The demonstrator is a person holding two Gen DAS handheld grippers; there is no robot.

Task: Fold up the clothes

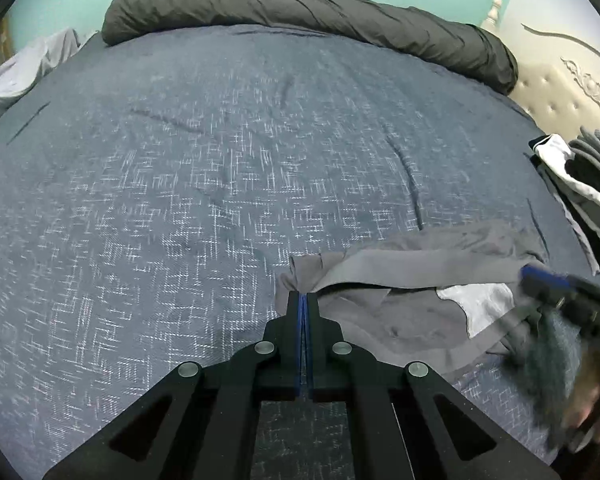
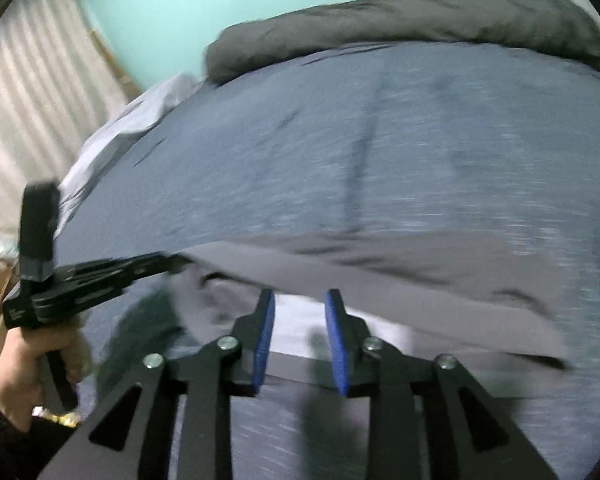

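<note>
A grey garment (image 1: 400, 276) with a white patch (image 1: 480, 304) lies crumpled on the blue patterned bedspread (image 1: 220, 160). My left gripper (image 1: 303, 295) is shut on the garment's left edge, and the cloth bunches at its tips. In the right wrist view the same gripper (image 2: 168, 260) comes in from the left, held by a hand (image 2: 20, 368). My right gripper (image 2: 300, 300) hangs over the garment (image 2: 420, 280) with its blue pads (image 2: 265, 336) apart and nothing between them. The left wrist view shows it blurred at the garment's right end (image 1: 540, 276).
A rolled dark grey duvet (image 1: 300, 4) lies along the bed's far edge. A pile of black, white and grey clothes (image 1: 580, 184) sits at the right by the cream headboard (image 1: 560, 92). A pale sheet (image 1: 20, 68) hangs off the left side, with a curtain (image 2: 20, 120) beyond.
</note>
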